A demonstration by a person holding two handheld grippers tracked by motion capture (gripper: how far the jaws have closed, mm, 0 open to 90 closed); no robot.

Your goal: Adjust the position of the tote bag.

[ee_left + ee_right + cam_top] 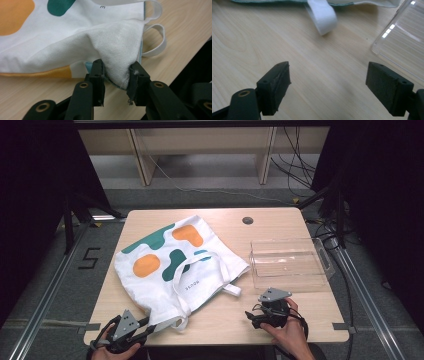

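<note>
- The bench (220, 320) is a light wooden one, and everything stands or lies on it.
- The tote bag (165, 255) is the biggest thing here. It is white with green and orange shapes and lies flat on the left half of the bench, with its near corner reaching the front edge.
- The clear plastic box (290, 262) sits on the right side of the bench, just beside the bag and not touching it.
- The white handles (200, 270) of the bag lie loose across the cloth; one loop end rests on the bare wood between bag and box.
- The left gripper (116, 75) is at the front left corner of the bench. Its fingers are pressed on the near corner of the bag, and the cloth is bunched up between them.
- The right gripper (327, 85) is held near the front edge, in front of the box. Its fingers stand wide apart over bare wood and hold nothing.
</note>
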